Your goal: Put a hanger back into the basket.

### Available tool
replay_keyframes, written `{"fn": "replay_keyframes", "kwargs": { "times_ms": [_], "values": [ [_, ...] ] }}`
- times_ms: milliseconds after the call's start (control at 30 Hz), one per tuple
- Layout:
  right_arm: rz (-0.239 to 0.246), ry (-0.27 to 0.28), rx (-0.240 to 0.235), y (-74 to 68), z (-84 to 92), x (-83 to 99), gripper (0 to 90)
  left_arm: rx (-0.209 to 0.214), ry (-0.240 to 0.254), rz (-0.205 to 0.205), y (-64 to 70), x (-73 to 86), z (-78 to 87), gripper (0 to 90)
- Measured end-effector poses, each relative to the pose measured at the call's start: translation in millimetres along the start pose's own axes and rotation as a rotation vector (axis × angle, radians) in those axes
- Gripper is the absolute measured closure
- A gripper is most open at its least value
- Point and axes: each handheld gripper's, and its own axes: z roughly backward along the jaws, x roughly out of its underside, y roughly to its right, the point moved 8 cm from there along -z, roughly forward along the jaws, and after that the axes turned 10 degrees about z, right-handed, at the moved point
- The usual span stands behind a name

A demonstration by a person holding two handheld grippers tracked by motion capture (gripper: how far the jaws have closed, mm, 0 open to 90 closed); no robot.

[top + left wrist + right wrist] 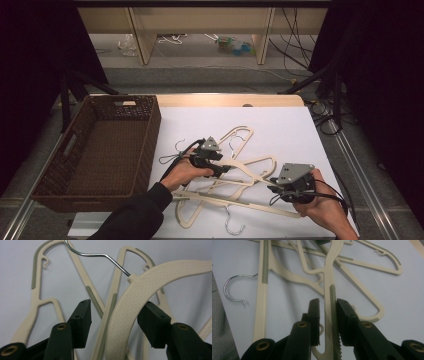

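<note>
While poised over the pile of cream hangers [240, 137] at the middle of the white-covered table [285, 125], working two-handed. Left gripper [227, 169], toward the table's left half, just right of the wicker basket [150, 130]: jaws apart, astride the curved arm of a textured hanger [130, 302] just below its neck. In the left gripper view [115, 320], one pad against the hanger's outer edge, other pad standing clear of the inner edge with a gap showing; no squeeze on it. Steel hook [100, 255] rising from that neck, running up and out past the top of the view. More hangers lying flat on the sheet beneath, crossed over one another. Right gripper [272, 189], near the front right corner of the table: jaws drawn together and clamped on the thin arm of a ribbed hanger [328, 277], both pads pressed to it where the grey toothed strip runs, as seen in the right gripper view [328, 312]. Cannot tell whether both grippers have the same hanger. Another steel hook [232, 287] flat on the sheet off to the side of that grip. Basket along the table's left edge, brown weave, handle slot in its near wall. One more hook [232, 227] close to the front edge.
</note>
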Motion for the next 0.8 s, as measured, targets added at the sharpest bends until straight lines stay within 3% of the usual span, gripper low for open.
{"fn": "replay_keyframes", "kwargs": {
  "times_ms": [100, 167, 333, 500, 533, 567, 700, 800],
  "values": [
    [0.005, 0.007, 0.002, 0.5, 0.8, -0.5, 74.4, 0.039, -0.009, -0.010, 2.0, 0.5, -0.2, 56.2],
    [0.001, 0.010, -0.004, 0.1, 1.5, -0.1, 74.4, 0.063, -0.005, 0.007, 3.7, 0.0, -0.6, 61.5],
    [0.016, 0.017, -0.004, 2.5, 4.3, 1.9, 74.0, 0.093, -0.020, -0.043, 5.4, -5.6, 8.1, 65.8],
    [0.017, 0.031, 0.004, 8.1, 7.7, 7.3, 73.9, 0.130, -0.007, -0.056, 13.8, -13.0, 19.1, 69.3],
    [0.006, 0.041, 0.008, 10.9, 9.4, 10.8, 79.7, 0.161, -0.009, -0.076, 19.1, -14.9, 23.9, 70.1],
    [0.017, 0.047, -0.003, 12.4, 10.5, 12.2, 79.8, 0.162, -0.001, -0.072, 22.3, -16.3, 27.2, 70.5],
    [0.003, 0.075, -0.037, 11.8, 12.0, 17.6, 81.3, 0.233, 0.009, -0.093, 38.9, -19.5, 43.6, 74.4],
    [0.000, 0.080, -0.039, 12.7, 12.6, 18.9, 80.6, 0.232, -0.009, -0.115, 46.2, -17.8, 48.5, 76.4]
  ]
}}
